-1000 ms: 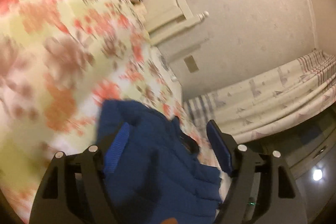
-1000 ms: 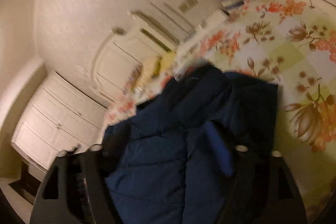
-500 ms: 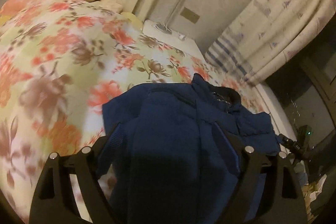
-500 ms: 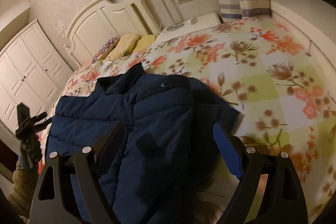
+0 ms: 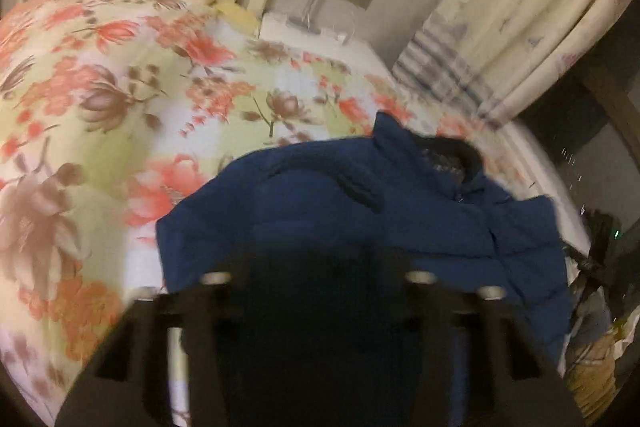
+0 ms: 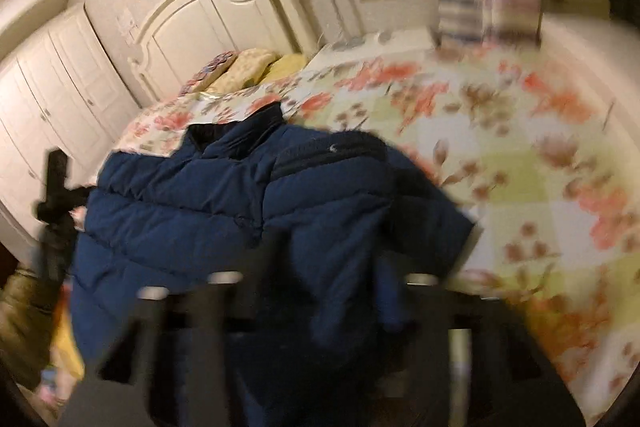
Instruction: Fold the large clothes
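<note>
Dark blue padded jacket (image 5: 360,211) spread on the floral bedspread (image 5: 120,87) near the bed's edge. Left tool (image 5: 316,291) just closing, jacket fabric between its jaws, grip lost in blur and shadow. Right tool (image 6: 320,279) clamped shut on a jacket fold. Only from the left: curtain (image 5: 520,27). Only from the right: wardrobe doors (image 6: 48,99), whole headboard (image 6: 208,15).

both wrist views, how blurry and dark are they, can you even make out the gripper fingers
Left wrist view: warm dim light, motion smear, the left gripper fingers lost in shadow against the navy puffer jacket. Right wrist view: heavier smear, the floral bedspread streaked, the right gripper fingers only dark shapes.
</note>
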`<state>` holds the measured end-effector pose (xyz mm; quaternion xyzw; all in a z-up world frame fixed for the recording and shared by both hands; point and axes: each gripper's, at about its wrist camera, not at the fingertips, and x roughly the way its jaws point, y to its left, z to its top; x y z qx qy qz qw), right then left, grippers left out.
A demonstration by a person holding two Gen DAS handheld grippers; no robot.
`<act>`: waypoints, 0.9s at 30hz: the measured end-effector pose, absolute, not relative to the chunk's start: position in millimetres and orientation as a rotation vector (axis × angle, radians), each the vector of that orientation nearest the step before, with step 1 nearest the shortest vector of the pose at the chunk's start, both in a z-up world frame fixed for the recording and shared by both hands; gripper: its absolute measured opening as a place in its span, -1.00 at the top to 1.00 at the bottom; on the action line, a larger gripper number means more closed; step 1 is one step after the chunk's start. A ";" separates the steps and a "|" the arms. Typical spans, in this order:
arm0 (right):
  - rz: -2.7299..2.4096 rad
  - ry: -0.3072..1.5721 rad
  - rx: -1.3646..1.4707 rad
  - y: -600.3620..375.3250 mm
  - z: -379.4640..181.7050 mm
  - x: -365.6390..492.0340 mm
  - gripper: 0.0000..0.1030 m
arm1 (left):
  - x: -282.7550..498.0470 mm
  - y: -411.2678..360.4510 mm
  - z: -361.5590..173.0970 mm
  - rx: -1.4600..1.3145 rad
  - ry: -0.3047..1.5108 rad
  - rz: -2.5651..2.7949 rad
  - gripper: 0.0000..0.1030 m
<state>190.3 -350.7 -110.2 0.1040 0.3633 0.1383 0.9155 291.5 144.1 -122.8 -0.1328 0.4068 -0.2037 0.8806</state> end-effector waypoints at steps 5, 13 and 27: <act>0.228 0.623 0.107 -330.0 -76.3 153.4 0.78 | 226.1 154.9 -90.0 -0.293 0.661 -0.424 0.84; 0.194 0.463 0.085 -318.1 18.1 164.6 0.83 | 230.0 150.3 -1.7 -0.321 0.538 -0.420 0.84; 0.052 0.837 0.375 -367.7 -134.3 295.0 0.75 | 362.5 155.9 -142.9 -0.455 0.848 -0.170 0.46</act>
